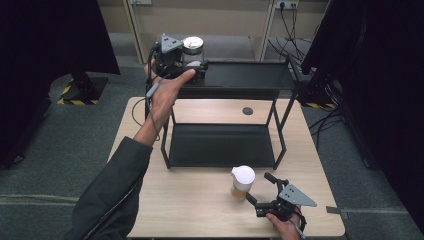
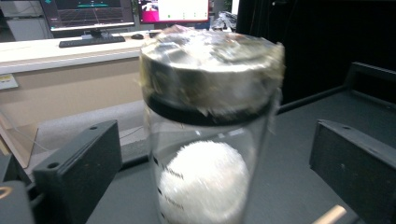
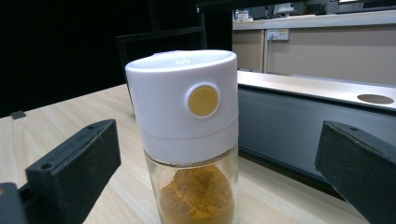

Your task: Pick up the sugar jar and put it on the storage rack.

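Pale wood forms the surface, on which a black two-tier rack stands, with grey floor and dark curtains around it. On the rack's top shelf a clear jar with a silver lid stands upright, white powder seen inside it. The left tool is held level around the jar with its jaws spread wide — the jar sits between them, untouched by either pad. A clean release is best finished by drawing the tool straight back, level, so neither jaw clips the glass. Near the front edge, a white-capped spice bottle of orange powder stands upright; the right tool waits wide open beside it — it should be centred before closing.
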`<move>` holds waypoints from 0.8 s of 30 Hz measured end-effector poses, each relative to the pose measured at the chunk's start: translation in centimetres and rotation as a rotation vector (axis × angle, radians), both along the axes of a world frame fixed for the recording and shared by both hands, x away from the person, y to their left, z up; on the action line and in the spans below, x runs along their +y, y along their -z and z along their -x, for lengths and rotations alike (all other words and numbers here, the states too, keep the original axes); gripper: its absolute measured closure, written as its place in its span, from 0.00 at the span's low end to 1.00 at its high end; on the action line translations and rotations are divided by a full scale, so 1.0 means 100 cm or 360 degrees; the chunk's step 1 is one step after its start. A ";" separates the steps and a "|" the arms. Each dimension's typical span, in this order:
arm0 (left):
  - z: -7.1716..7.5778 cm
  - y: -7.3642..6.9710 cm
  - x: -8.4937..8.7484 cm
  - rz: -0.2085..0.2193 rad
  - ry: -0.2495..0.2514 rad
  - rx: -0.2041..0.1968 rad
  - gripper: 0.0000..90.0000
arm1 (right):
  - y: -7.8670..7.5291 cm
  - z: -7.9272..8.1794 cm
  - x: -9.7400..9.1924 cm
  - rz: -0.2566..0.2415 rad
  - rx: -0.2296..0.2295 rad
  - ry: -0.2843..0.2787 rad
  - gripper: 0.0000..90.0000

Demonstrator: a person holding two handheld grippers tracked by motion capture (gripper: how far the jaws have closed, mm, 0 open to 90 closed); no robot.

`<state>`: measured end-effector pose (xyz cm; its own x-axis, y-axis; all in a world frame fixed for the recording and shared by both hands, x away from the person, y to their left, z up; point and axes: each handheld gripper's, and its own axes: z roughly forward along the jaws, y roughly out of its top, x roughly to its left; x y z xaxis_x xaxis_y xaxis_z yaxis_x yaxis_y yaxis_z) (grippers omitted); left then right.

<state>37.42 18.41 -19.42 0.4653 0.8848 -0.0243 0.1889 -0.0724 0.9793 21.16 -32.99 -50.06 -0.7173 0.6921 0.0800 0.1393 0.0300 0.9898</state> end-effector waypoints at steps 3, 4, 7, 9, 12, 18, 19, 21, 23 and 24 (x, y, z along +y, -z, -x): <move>0.004 0.002 0.002 0.0000 0.0007 -0.0010 0.00 | 0.000 0.000 0.000 0.0004 -0.0002 -0.0001 0.00; 0.005 0.003 0.003 0.0007 0.0018 -0.0012 0.00 | 0.000 0.000 0.000 0.0004 -0.0003 -0.0002 0.01; 0.009 0.006 0.006 0.0020 0.0044 -0.0026 0.00 | 0.000 0.000 0.001 0.0003 -0.0001 -0.0002 0.01; 0.012 0.009 0.008 0.0032 0.0058 -0.0029 0.00 | 0.000 0.000 0.001 0.0002 0.0001 -0.0001 0.01; 0.017 0.013 0.011 0.0055 0.0086 -0.0037 0.00 | 0.000 0.000 0.001 0.0002 0.0000 0.0000 0.01; 0.026 0.019 0.014 0.0074 0.0154 -0.0056 0.00 | 0.000 0.000 0.000 0.0001 0.0001 0.0000 0.01; 0.028 0.021 0.014 0.0079 0.0156 -0.0064 0.00 | 0.000 0.000 0.001 0.0001 0.0001 0.0000 0.01; 0.032 0.023 0.015 0.0082 0.0168 -0.0071 0.00 | 0.000 0.000 0.000 0.0001 0.0000 0.0000 0.01; 0.035 0.027 0.017 0.0094 0.0185 -0.0071 0.00 | 0.000 0.000 0.000 0.0000 0.0001 0.0001 0.01; 0.036 0.029 0.018 0.0104 0.0191 -0.0073 0.00 | 0.000 0.000 0.000 -0.0001 0.0002 0.0002 0.01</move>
